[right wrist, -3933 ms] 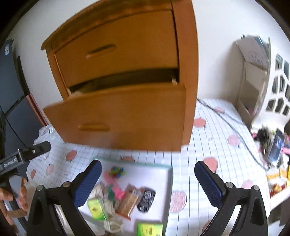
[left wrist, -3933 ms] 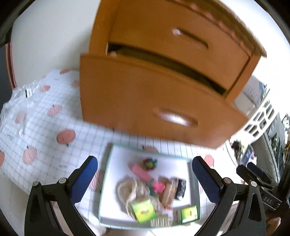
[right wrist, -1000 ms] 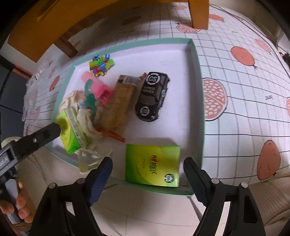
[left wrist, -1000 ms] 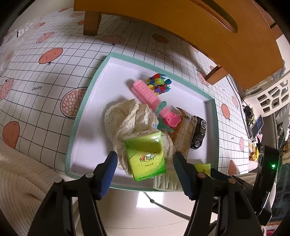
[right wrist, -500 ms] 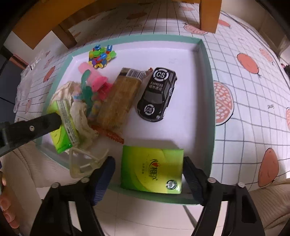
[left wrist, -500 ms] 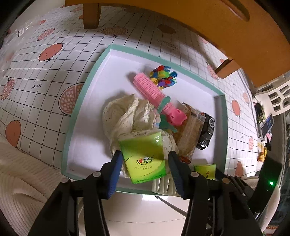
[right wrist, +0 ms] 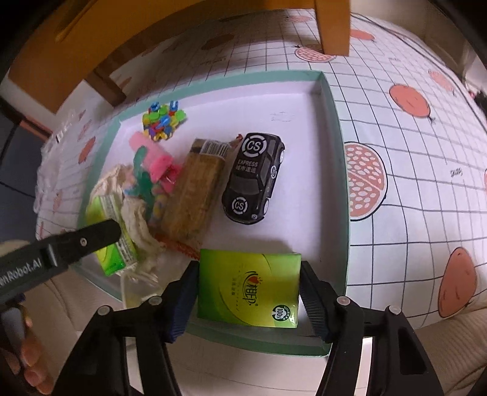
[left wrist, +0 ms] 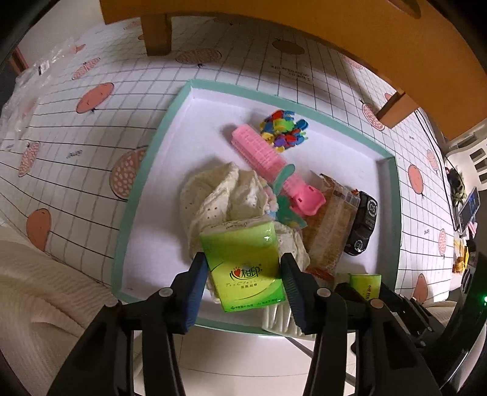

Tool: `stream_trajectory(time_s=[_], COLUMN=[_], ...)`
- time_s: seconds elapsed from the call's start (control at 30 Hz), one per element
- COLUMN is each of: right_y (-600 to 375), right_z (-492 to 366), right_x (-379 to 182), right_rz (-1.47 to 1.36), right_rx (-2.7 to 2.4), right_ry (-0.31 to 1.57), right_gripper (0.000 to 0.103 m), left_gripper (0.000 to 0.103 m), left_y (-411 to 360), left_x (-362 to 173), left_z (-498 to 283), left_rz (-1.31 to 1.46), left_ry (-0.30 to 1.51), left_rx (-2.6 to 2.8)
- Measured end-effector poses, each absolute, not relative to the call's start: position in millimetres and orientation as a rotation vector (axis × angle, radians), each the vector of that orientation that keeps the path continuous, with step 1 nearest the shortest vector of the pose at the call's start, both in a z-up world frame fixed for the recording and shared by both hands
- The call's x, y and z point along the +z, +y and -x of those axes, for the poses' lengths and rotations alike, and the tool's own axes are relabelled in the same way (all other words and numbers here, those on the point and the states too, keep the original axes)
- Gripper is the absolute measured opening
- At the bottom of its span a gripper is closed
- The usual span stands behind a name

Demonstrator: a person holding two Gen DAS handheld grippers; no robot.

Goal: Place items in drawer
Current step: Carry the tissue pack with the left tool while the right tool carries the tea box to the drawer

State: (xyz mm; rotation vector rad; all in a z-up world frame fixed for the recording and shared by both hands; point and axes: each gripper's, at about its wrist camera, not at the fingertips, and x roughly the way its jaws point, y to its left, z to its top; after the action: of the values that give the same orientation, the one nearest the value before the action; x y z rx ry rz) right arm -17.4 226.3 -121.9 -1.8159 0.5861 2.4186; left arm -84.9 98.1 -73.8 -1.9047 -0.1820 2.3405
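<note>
A white tray with a teal rim (left wrist: pixel 146 182) lies on the checked tablecloth below the orange wooden drawer chest (left wrist: pixel 304 18). My left gripper (left wrist: pixel 243 265) points down, its jaws closing, both pads against the sides of a green tissue pack (left wrist: pixel 240 243) that rests on a cream cloth (left wrist: pixel 213 195). My right gripper (right wrist: pixel 248 277) is also closing, its pads against a second, flat green tissue pack (right wrist: pixel 249 292) at the tray's near rim (right wrist: pixel 338 170). The left finger (right wrist: pixel 76 243) shows in the right wrist view over the first pack (right wrist: pixel 109 243).
The tray also holds a black toy car (right wrist: pixel 252 179), a brown snack packet (right wrist: pixel 194 201), a pink hair roller (left wrist: pixel 261 152), coloured clips (left wrist: pixel 283 131) and a white plastic piece (left wrist: pixel 280 319). Chest legs (left wrist: pixel 156 33) stand behind the tray. A person's fingers (right wrist: pixel 27 359) show at lower left.
Both grippers came down from facing the chest to the tray. Over the last second each pair of jaws narrowed onto its green tissue pack.
</note>
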Motion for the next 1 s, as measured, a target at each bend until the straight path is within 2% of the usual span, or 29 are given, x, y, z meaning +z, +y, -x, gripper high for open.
stream_trajectory(time_s=[0.37, 0.67, 0.8, 1.0], right_y=[226, 238, 238, 248], right_z=[22, 15, 18, 10], right_x=[-117, -90, -63, 14], right_rz=[1.768, 1.582, 1.458, 1.259], right_rx=[2.439, 2.552, 2.632, 2.778], right_ry=[0.69, 0.765, 0.797, 0.777], right_gripper=[0.066, 0.066, 0.066, 0.066], left_gripper=[0.05, 0.05, 0.05, 0.05], left_y=[77, 64, 57, 51], left_x=[-51, -16, 13, 85], left_z=[84, 84, 87, 100], left_rz=[1.841, 1.717, 1.622, 1.388], left_ry=[-0.256, -0.328, -0.393, -0.428], left_rx=[2.403, 2.474, 2.487, 2.542])
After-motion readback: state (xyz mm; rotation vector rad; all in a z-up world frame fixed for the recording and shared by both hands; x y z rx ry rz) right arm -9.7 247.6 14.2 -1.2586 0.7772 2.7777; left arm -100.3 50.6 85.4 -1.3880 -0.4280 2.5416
